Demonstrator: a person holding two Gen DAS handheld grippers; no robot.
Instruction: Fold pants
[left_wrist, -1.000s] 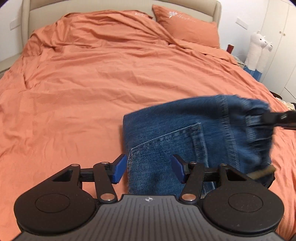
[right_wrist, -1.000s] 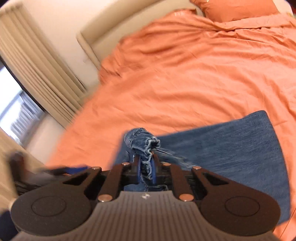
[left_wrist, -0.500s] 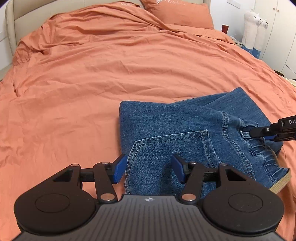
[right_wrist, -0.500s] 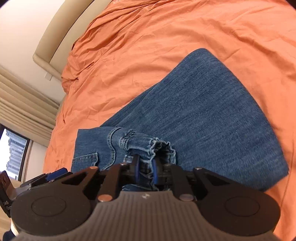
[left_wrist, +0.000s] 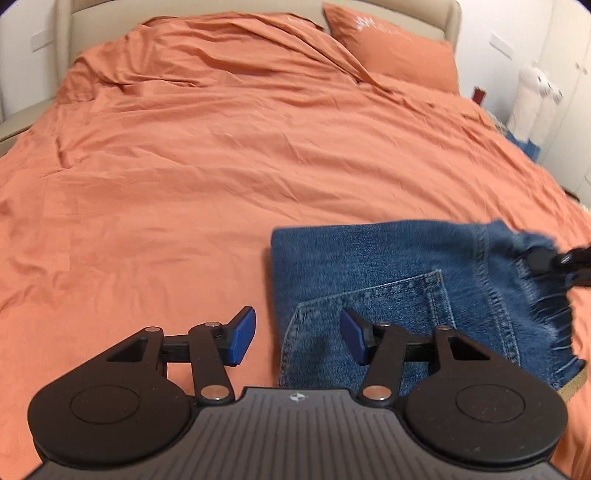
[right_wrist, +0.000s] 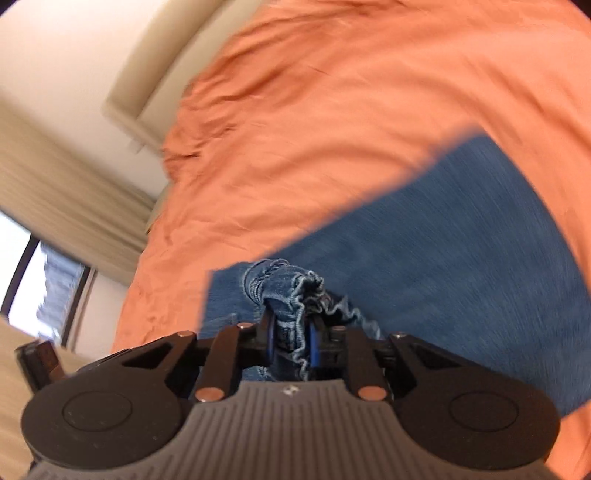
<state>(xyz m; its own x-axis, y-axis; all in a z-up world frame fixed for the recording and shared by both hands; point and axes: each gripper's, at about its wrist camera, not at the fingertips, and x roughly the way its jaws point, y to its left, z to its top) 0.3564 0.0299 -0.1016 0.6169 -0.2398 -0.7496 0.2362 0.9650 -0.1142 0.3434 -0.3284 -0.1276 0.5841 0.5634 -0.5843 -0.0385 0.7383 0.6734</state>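
**Entry: right tool clamped on jeans hem, left tool wide apart**

The bed (left_wrist: 207, 155), under an orange duvet, fills both views. A matching pillow (left_wrist: 391, 55) lies against the beige headboard (left_wrist: 452, 22). A white plush toy (left_wrist: 532, 99) stands beyond the bed's far right side. Curtains (right_wrist: 62, 199) and a window (right_wrist: 22, 280) show in my right wrist view, both blurred.

The jeans (left_wrist: 399, 288) lie folded on the near right part of the bed, back pocket (left_wrist: 373, 317) facing up, the straight folded edge towards the bed's middle. In the right wrist view the lower denim layer (right_wrist: 461, 266) spreads flat on the duvet.

My left tool (left_wrist: 297, 334) is spread wide and holds nothing. Its right pad (left_wrist: 352, 334) is over the pocket; its left pad (left_wrist: 242, 334) is over bare duvet. I cannot tell whether either touches the cloth.

My right tool (right_wrist: 290, 338) is closed tight on a bunched, frayed hem (right_wrist: 295, 295) of the jeans, raised off the lower layer.

Against 0.5 s ago: the hem was down on the denim; now it is lifted again and the right wrist view is motion-blurred. The left tool's opening is unchanged; it now points higher up the bed.
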